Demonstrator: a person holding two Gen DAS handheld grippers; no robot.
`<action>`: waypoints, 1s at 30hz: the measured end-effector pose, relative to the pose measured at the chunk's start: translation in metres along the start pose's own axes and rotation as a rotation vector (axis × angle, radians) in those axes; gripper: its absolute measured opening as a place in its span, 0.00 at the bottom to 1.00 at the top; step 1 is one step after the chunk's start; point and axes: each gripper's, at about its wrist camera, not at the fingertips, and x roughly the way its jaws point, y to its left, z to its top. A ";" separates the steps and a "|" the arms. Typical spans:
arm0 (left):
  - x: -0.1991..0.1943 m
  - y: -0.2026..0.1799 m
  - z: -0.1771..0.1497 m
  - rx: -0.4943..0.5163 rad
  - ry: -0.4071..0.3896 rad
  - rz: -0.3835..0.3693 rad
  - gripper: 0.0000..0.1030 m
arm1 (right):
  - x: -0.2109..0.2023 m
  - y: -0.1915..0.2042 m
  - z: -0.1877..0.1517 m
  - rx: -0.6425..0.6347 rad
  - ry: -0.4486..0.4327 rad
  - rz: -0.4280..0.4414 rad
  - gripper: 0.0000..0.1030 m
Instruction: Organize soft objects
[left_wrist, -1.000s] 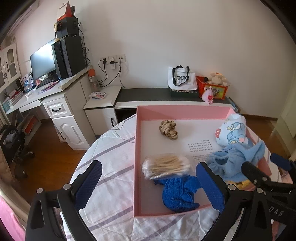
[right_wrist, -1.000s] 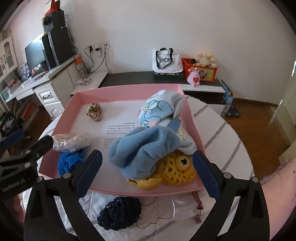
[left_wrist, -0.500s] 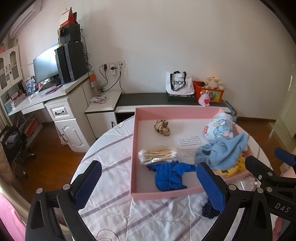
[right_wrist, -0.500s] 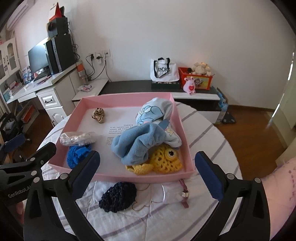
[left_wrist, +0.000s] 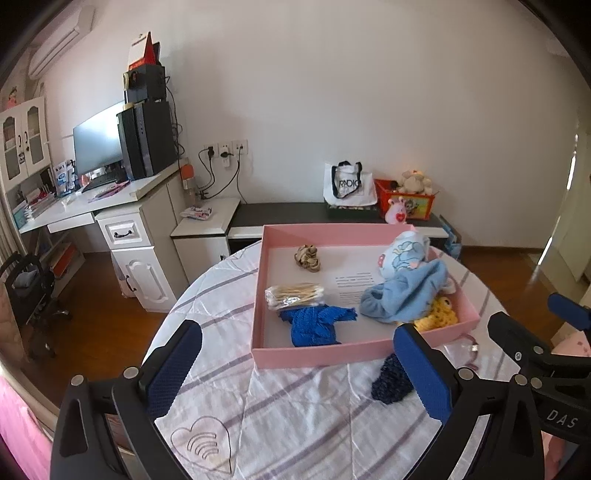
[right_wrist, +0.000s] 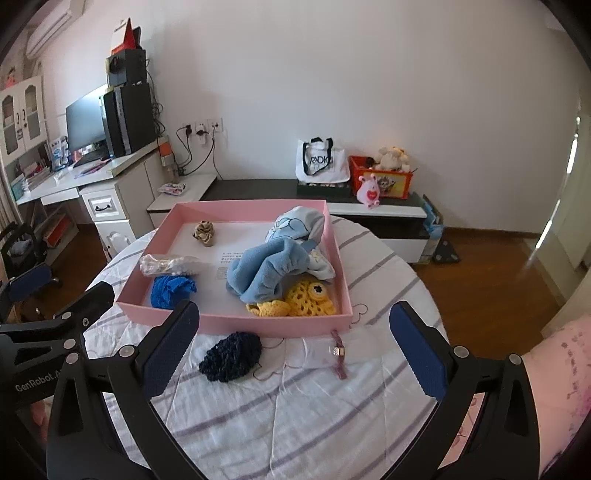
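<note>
Both grippers — left (left_wrist: 295, 369) and right (right_wrist: 291, 347) — are held spread wide and empty at lower frame, so the navy knit (right_wrist: 231, 356), lying outside the tray (right_wrist: 236, 325), can be reached.

A matt pink cardboard tray (right_wrist: 236, 321) sat at the frame's centre on a creased white cloth with mauve stripes (right_wrist: 295, 413). Inside lay a fleecy pale-blue cloth (right_wrist: 266, 273), a yellow openwork crochet piece (right_wrist: 303, 299) and a glossy clear plastic packet (right_wrist: 162, 263). Below it was a rough navy knitted bundle (right_wrist: 231, 356).
</note>
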 end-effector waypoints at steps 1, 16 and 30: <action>-0.004 -0.001 -0.002 -0.001 -0.005 0.000 1.00 | -0.006 -0.001 -0.002 -0.002 -0.006 0.001 1.00; -0.083 -0.013 -0.034 -0.015 -0.103 0.002 1.00 | -0.076 -0.004 -0.024 -0.011 -0.127 -0.003 1.00; -0.165 -0.019 -0.067 -0.010 -0.248 0.005 1.00 | -0.147 0.003 -0.036 -0.040 -0.285 0.001 1.00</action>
